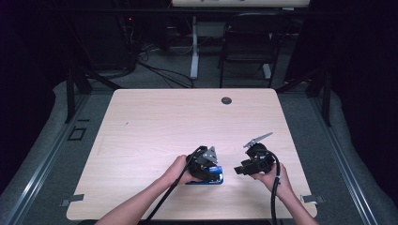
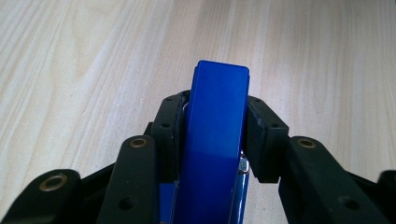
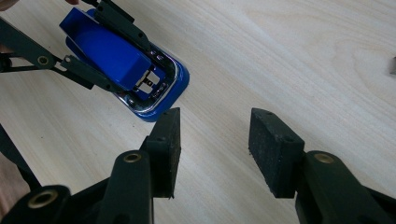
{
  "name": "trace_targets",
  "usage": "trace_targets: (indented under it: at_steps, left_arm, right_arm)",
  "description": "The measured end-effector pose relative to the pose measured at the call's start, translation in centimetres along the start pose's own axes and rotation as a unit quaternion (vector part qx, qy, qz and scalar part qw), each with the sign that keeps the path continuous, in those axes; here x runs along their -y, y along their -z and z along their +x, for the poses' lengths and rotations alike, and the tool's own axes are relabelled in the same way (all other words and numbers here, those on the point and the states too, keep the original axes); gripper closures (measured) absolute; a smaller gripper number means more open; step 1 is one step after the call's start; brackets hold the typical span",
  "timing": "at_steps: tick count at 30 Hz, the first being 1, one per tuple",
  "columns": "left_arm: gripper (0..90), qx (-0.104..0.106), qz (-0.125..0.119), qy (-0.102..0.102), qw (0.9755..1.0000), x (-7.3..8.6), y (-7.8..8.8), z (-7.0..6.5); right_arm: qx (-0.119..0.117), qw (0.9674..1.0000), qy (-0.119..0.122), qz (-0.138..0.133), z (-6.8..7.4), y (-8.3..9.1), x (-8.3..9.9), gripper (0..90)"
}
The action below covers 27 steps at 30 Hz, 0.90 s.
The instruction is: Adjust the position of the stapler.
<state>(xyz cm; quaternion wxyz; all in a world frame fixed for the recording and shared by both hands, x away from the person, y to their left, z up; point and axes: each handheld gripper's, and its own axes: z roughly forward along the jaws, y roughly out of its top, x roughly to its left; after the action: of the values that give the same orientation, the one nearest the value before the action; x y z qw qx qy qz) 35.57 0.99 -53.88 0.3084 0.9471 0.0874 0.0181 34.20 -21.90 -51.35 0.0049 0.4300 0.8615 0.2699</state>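
A blue stapler point(image 1: 215, 178) with a chrome base lies on the pale wooden table point(image 1: 155, 122) near its front edge. My left gripper point(image 1: 206, 169) sits over it, shut on its blue top arm point(image 2: 217, 135), with a black pad pressed on each side. In the right gripper view the stapler point(image 3: 114, 58) lies at the upper left, one of the left gripper's fingers point(image 3: 86, 74) beside it. My right gripper point(image 3: 215, 140) hovers just right of the stapler's front end, open, with bare table between its pads. In the high view the right gripper point(image 1: 241, 169) points left toward the stapler.
A dark round grommet point(image 1: 226, 100) sits in the table's far edge area. Behind the table stand a black chair point(image 1: 248, 42) and a white desk leg point(image 1: 194, 47) with cables on the floor. Both forearms enter from the bottom edge.
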Motion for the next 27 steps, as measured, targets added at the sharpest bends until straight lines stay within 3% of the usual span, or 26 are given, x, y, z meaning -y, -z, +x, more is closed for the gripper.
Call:
trace_targets:
  at_steps: [14, 18, 27]
  left_arm:
    - [63.5, 0.011, -0.011, -0.019, 0.9997, 0.16, 0.33, 0.23]
    - [64.0, 0.005, -0.009, -0.025, 0.9996, 0.11, 0.51, 0.13]
    - [64.9, 0.008, -0.016, -0.028, 0.9994, 0.16, 0.89, 0.1]
  right_arm:
    - [-0.002, 1.0, -0.003, 0.003, 0.15, -0.65, -0.25, 54.6]
    - [-0.004, 1.0, -0.007, 0.003, 0.08, -0.5, 0.02, 54.6]
    - [-0.005, 1.0, 0.002, 0.002, 0.49, -0.61, -0.1, 54.6]
